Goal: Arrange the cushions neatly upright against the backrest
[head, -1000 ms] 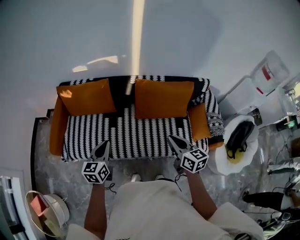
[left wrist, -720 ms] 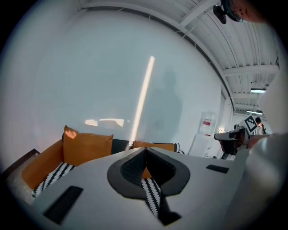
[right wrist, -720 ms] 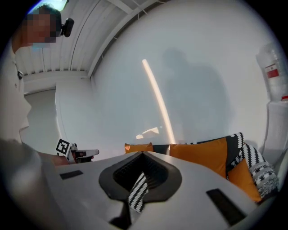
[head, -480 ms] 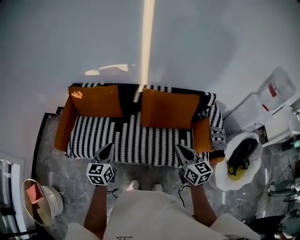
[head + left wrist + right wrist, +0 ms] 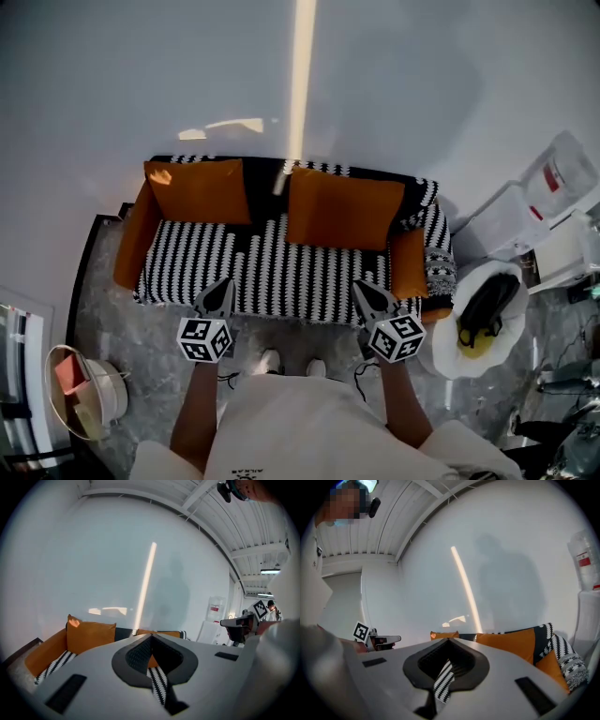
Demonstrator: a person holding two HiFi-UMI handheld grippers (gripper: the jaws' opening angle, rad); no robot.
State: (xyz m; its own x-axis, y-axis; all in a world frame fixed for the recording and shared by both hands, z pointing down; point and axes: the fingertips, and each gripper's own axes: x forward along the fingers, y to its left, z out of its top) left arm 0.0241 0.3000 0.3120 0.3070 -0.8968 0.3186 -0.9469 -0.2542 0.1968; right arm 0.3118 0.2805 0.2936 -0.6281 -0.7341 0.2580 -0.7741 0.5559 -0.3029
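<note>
Two orange cushions stand upright against the backrest of a black-and-white patterned sofa (image 5: 272,272): the left cushion (image 5: 199,190) (image 5: 90,636) and the right cushion (image 5: 344,208) (image 5: 506,644). My left gripper (image 5: 225,283) (image 5: 151,636) hovers over the front edge of the seat, jaws shut with nothing in them. The right gripper (image 5: 361,286) (image 5: 448,641) hangs over the same edge further right, also shut and empty. Neither touches a cushion.
Orange armrests (image 5: 134,234) (image 5: 409,262) close off the sofa's two ends. To the right stand a white round stool (image 5: 448,336) bearing a black and yellow item (image 5: 481,300), and a water dispenser (image 5: 553,178). A bin (image 5: 89,398) sits on the marble floor at lower left. A white wall rises behind.
The head view has shifted, so the sofa sits lower and further right in the picture. Both grippers stay shut over the seat's front edge, lifted slightly. The cushions have not moved.
</note>
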